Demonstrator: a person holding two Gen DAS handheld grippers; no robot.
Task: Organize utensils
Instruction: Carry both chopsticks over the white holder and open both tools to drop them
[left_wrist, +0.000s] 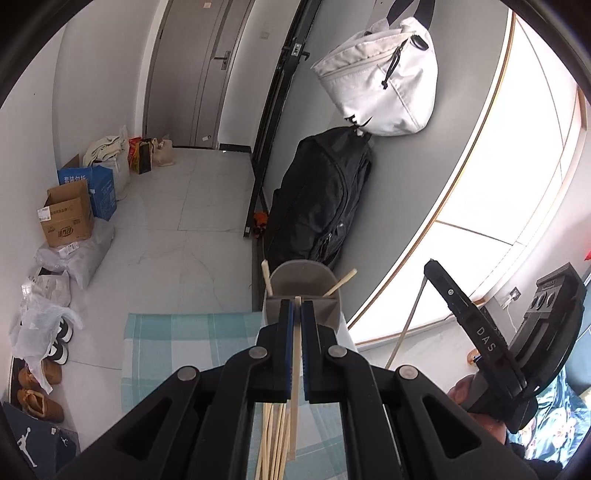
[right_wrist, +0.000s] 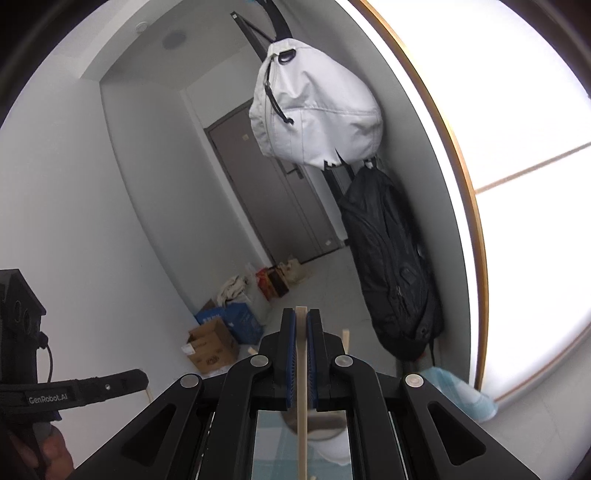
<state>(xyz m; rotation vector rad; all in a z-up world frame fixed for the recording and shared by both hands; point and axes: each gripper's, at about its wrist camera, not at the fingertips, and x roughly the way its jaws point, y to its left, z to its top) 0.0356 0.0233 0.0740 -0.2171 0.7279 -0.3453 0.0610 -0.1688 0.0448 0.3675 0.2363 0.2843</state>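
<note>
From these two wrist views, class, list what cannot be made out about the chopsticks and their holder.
- Left wrist view: the loose chopsticks run under the left tool, so no count.
- Right wrist view: the right tool hides most of the grey holder; its held chopstick is cut off by the bottom edge.

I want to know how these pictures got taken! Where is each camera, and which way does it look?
Left wrist view: on the left gripper, looking forward and down past a clamped chopstick at the grey utensil holder, checked cloth and floor; the right gripper and a hand show.
Right wrist view: on the right gripper, looking almost level at the door, gripping a chopstick; the left gripper shows.
Both share the white bag and black backpack.
</note>
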